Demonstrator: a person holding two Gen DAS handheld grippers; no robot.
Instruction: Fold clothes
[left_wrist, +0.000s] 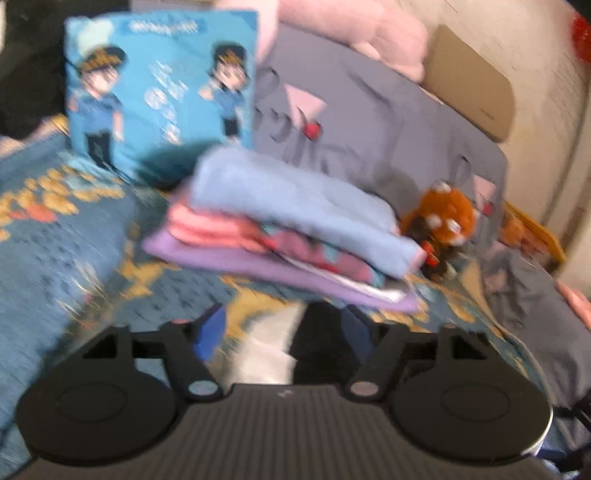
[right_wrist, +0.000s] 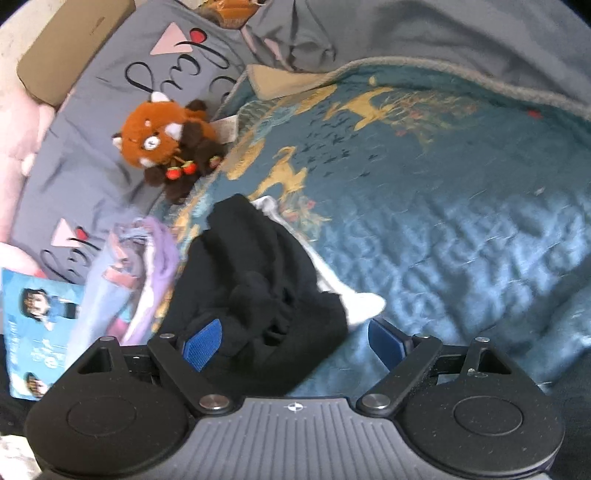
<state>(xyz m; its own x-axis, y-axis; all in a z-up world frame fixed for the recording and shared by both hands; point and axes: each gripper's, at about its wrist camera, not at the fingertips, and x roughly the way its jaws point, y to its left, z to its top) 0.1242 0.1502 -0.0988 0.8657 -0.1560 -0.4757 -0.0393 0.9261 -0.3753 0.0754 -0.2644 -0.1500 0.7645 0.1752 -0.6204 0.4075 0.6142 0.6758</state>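
Note:
A crumpled black garment (right_wrist: 258, 280) with a white part (right_wrist: 362, 306) lies on the blue patterned bedspread (right_wrist: 461, 221). My right gripper (right_wrist: 295, 343) is open and straddles the garment's near end. Its left pad (right_wrist: 203, 343) touches black fabric, while its right pad (right_wrist: 388, 343) stands clear. The left wrist view is blurred. There my left gripper (left_wrist: 282, 334) is open, with the black garment (left_wrist: 317, 343) and its white part (left_wrist: 266, 347) loose between the blue pads. Behind it sits a stack of folded clothes (left_wrist: 295, 229) in light blue, pink and purple. That stack (right_wrist: 136, 266) lies left of the black garment.
A blue cushion with cartoon police figures (left_wrist: 159, 88) stands behind the stack. A red panda plush (right_wrist: 166, 144) rests on a grey printed pillow (left_wrist: 369, 122). A brown box (left_wrist: 469, 88) leans at the back right. Grey bedding (right_wrist: 443, 33) bunches along the bedspread's far edge.

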